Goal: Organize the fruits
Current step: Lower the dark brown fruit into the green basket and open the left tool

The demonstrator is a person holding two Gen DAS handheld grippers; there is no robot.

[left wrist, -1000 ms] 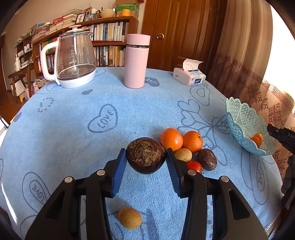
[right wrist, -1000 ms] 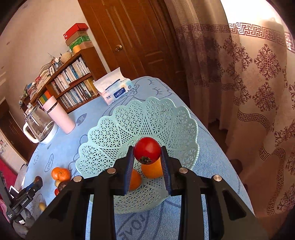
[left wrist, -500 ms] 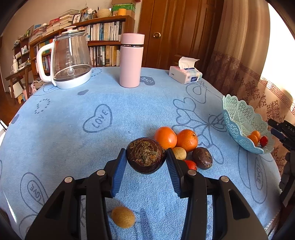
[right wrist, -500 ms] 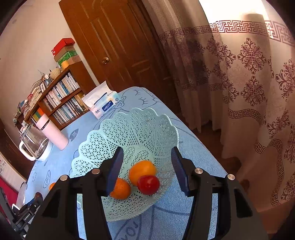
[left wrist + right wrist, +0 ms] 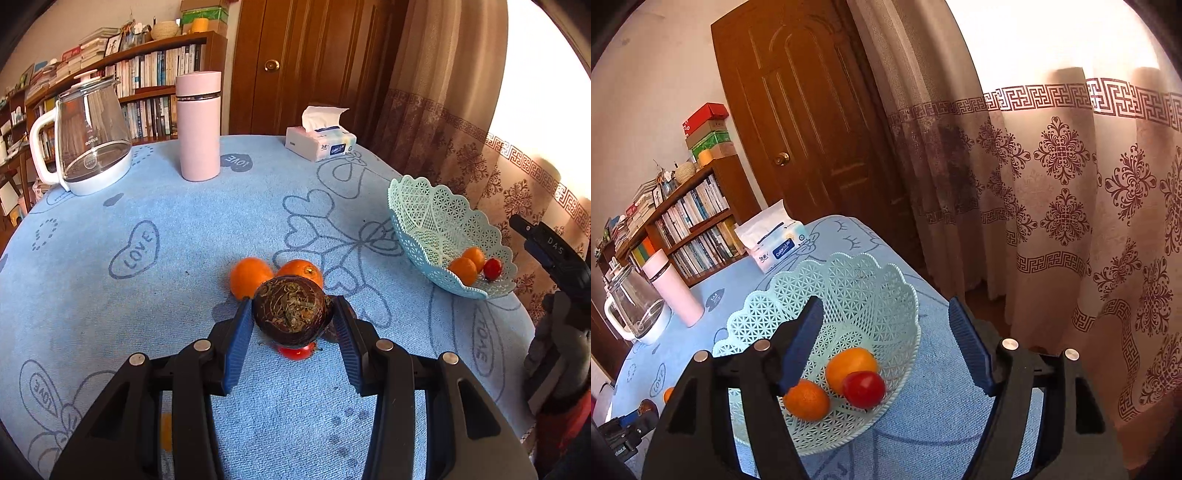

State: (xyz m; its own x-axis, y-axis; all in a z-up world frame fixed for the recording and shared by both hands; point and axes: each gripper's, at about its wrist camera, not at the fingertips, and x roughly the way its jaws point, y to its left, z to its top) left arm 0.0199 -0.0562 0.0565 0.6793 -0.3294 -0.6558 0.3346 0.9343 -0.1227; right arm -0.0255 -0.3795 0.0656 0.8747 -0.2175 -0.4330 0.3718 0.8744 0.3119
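Item one, my left gripper (image 5: 293, 319): both blue pads clamp a dark, wrinkled, round fruit (image 5: 291, 312), which I hold above the blue tablecloth (image 5: 184, 258), clear of the surface. Item two, loose fruit on the cloth: two oranges (image 5: 250, 276) side by side just beyond the held fruit, the nearer edges hidden behind it; a small red tomato (image 5: 295, 352) directly beneath it, only its lower rim showing. Item three, the pale green lattice basket (image 5: 857, 291), near the table edge by the curtain (image 5: 1071, 184); it contains two small oranges (image 5: 807, 404) and one red tomato (image 5: 864, 387), the tomato touching the farther orange. Item four, my right gripper (image 5: 886, 343): its jaws are opening, well spread over the basket, nothing between the pads; the tomato lies in the basket below them. In the left camera that gripper shows as a black body at the right edge, just past the basket. Item five, back of the table: glass kettle (image 5: 90, 136) with white handle, pink flask (image 5: 198, 125) upright beside it, tissue box (image 5: 320, 142) further right. Item six, room: bookshelf (image 5: 147, 74) and brown door (image 5: 812, 129) behind the table.
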